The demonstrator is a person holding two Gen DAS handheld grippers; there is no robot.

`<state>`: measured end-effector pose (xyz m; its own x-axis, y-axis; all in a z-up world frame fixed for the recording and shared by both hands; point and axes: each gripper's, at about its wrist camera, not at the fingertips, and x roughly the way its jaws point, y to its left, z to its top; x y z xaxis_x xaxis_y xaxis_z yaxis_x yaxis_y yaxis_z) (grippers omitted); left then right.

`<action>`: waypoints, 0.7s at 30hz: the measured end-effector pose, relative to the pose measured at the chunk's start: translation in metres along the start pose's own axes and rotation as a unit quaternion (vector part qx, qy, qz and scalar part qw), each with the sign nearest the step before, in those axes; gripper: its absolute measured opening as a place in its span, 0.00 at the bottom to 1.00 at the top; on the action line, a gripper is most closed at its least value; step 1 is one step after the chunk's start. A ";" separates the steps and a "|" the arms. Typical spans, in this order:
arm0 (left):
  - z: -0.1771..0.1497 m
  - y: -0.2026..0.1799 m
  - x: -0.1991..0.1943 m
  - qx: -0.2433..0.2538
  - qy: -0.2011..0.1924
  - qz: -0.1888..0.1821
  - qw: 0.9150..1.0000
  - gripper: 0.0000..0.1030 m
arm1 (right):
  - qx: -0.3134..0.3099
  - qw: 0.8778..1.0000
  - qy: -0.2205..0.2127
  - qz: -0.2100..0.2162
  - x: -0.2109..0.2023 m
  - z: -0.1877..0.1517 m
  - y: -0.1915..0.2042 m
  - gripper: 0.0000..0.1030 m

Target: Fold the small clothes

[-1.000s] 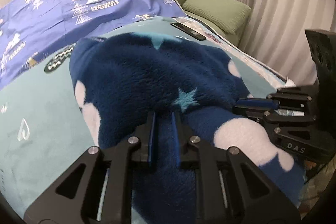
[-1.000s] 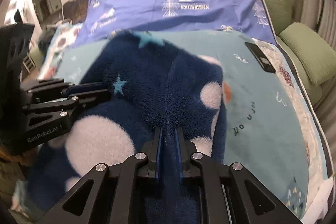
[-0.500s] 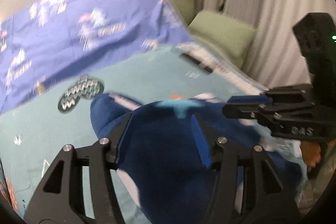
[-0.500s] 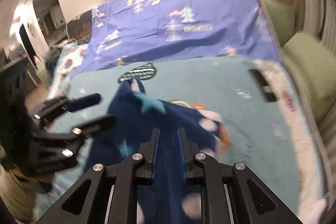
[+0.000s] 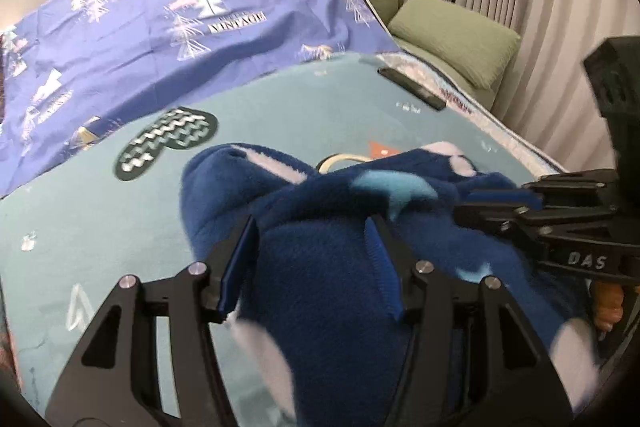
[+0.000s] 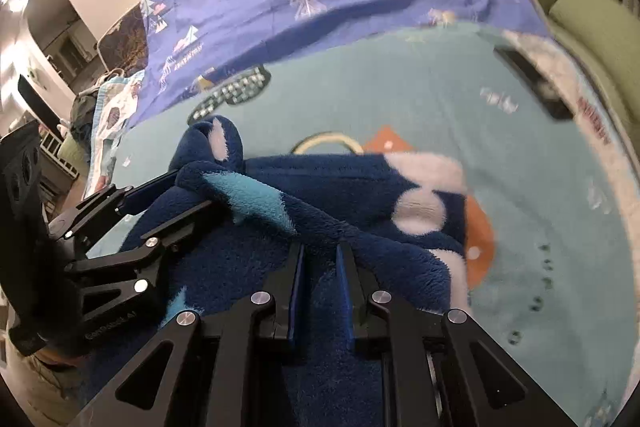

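1. Dark blue fleece with white dots and pale blue stars: a small fleece garment (image 5: 320,291) lies bunched on the teal bed blanket (image 5: 100,239), its far end beside the dark zigzag patch (image 5: 168,143) printed on that blanket.
2. The left gripper (image 5: 312,255) has its jaws well apart, with a thick fold of the garment between them; the pads do not visibly press on it.
3. The right gripper (image 6: 320,279) has its jaws only a narrow gap apart, and a ridge of the garment runs between them; the pads appear to pinch it.
4. In the right wrist view, the left gripper (image 6: 192,191) sits at the garment's left edge.
5. A black phone-like slab (image 5: 412,89) lies on the blanket beyond the garment, well apart from it.
6. A violet-blue sheet (image 5: 180,27) with tree prints covers the bed beyond the blanket; green cushions (image 5: 452,31) sit beside it.
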<state>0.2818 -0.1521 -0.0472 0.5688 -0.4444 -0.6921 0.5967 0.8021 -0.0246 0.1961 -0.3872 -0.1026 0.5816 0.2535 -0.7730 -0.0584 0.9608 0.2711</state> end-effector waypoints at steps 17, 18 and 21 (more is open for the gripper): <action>-0.052 -0.037 -0.097 -0.017 -0.001 -0.053 0.998 0.82 | 0.008 1.000 -0.020 -0.005 -0.111 -0.100 -0.029 0.71; -0.055 -0.039 -0.098 -0.019 0.003 -0.056 0.998 0.84 | 0.014 1.000 -0.015 0.005 -0.111 -0.104 -0.032 0.71; -0.068 -0.036 -0.092 -0.046 0.024 -0.075 0.996 0.90 | 0.028 0.999 -0.009 0.038 -0.110 -0.112 -0.039 0.81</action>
<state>0.1692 -0.1132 -0.0316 0.4473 -0.5446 -0.7095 0.6181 0.7615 -0.1949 0.0436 -0.4401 -0.0921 0.5923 0.3222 -0.7385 -0.0579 0.9312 0.3598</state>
